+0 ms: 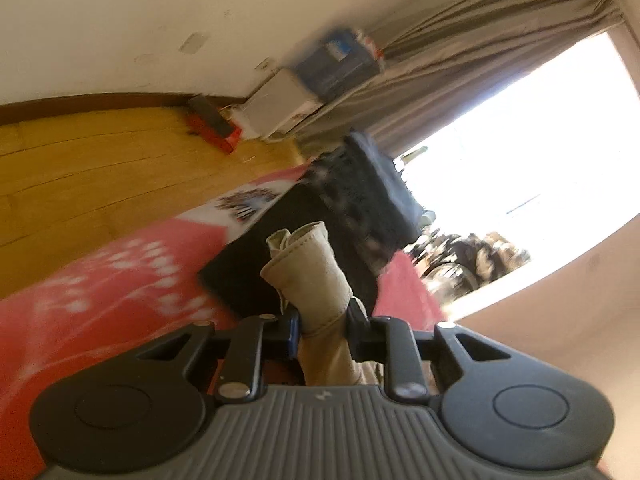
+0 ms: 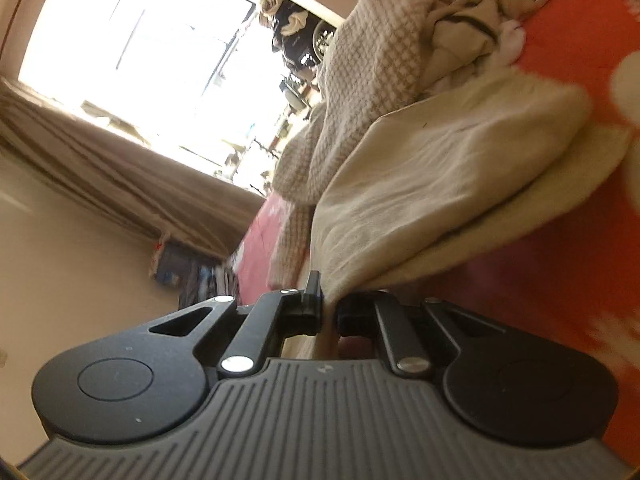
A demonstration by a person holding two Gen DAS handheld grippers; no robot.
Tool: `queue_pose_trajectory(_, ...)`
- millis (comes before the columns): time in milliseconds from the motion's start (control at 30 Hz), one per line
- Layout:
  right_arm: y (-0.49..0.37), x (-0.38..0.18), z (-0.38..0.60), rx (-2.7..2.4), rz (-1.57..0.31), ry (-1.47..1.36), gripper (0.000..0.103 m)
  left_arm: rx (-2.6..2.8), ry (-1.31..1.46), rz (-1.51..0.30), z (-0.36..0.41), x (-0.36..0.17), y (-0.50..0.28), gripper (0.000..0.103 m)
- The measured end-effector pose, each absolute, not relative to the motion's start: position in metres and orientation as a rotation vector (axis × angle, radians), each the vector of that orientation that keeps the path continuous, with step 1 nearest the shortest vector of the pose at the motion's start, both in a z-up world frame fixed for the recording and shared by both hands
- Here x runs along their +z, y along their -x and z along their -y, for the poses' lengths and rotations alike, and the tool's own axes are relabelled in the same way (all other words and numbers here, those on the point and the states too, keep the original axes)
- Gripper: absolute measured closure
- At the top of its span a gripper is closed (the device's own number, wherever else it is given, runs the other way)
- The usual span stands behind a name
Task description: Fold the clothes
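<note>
The left gripper (image 1: 323, 326) is clenched on a bunched edge of beige cloth (image 1: 306, 268) that sticks up between its fingers. Only this view shows what lies beyond it: a black garment (image 1: 280, 240) spread on the red bedcover (image 1: 100, 300), a darker blurred pile (image 1: 360, 196) behind it, the wooden floor (image 1: 92, 168) and boxes (image 1: 304, 92) against the wall near the curtain (image 1: 460, 76).

The right gripper (image 2: 330, 312) pinches a corner of the cream garment (image 2: 440, 184), which fans out from the jaws over the red bedcover (image 2: 560, 272). Only this view shows a checked cloth (image 2: 372, 64) heaped just beside and behind the cream piece, touching it, along with the bright window (image 2: 160, 52). Whether both grippers hold one and the same garment cannot be told.
</note>
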State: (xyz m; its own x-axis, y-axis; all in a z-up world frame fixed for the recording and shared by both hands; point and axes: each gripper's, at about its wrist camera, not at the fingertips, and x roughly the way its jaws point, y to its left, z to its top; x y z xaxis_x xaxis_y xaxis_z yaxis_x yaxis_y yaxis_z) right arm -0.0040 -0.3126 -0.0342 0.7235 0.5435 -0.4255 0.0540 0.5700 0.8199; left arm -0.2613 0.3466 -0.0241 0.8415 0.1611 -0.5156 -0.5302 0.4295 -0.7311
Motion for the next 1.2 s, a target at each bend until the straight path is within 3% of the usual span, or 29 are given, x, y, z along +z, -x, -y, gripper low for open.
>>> queue_pose_trajectory(133,0.059,-0.04,0.319,0.265,-0.859,-0.849,0.098,0.526,1.037,-0.547,-0.34,-0.036,0.321,0.08)
queue_pose_trajectory(267,0.093,-0.092,0.324,0.214,-1.062,-0.762,0.096,0.57,0.971,-0.73,-0.335,-0.087,0.346,0.079)
queue_pose_trajectory(333,0.096,-0.121,0.32,0.208,-1.169,-0.615,0.085,0.569,0.976,-0.798,-0.337,-0.106,0.348,0.074)
queue_pose_trajectory(400,0.089,-0.127,0.329,0.238,-1.215,-0.66,0.084,0.535,0.962,-0.824,-0.345,-0.103,0.352,0.066)
queue_pose_trajectory(467,0.078,-0.111,0.332,0.274,-1.297,-0.576,0.071,0.539,0.908,-0.834,-0.35,-0.087,0.358,0.062)
queue_pose_trajectory(533,0.075,-0.085,0.329,0.324,-1.363,-0.322,0.027,0.563,0.819,-0.842,-0.355,-0.066,0.366,0.058)
queue_pose_trajectory(567,0.077,-0.076,0.327,0.341,-1.393,-0.19,0.022,0.578,0.773,-0.847,-0.358,-0.054,0.37,0.058)
queue_pose_trajectory(667,0.088,-0.049,0.318,0.481,-1.49,0.174,0.021,0.606,0.595,-0.819,-0.365,-0.018,0.365,0.057)
queue_pose_trajectory(733,0.086,-0.022,0.306,0.582,-1.457,0.247,0.022,0.552,0.463,-0.8,-0.362,-0.002,0.343,0.053)
queue_pose_trajectory(867,0.062,0.025,0.247,0.891,-1.098,0.19,0.022,0.332,0.242,-0.789,-0.34,0.005,0.278,0.051)
queue_pose_trajectory(967,0.038,0.018,0.159,1.045,-0.947,0.227,0.023,0.115,0.025,-0.838,-0.298,-0.017,0.218,0.051)
queue_pose_trajectory(1067,0.033,-0.01,0.07,1.167,-0.873,0.414,0.035,-0.033,-0.2,-0.845,-0.257,-0.037,0.184,0.051)
queue_pose_trajectory(1133,0.031,-0.028,0.031,1.209,-0.881,0.501,0.047,-0.111,-0.261,-0.841,-0.239,-0.047,0.169,0.051)
queue_pose_trajectory(1200,0.037,-0.043,0.001,1.244,-0.856,0.577,0.053,-0.169,-0.282,-0.83,-0.231,-0.053,0.158,0.051)
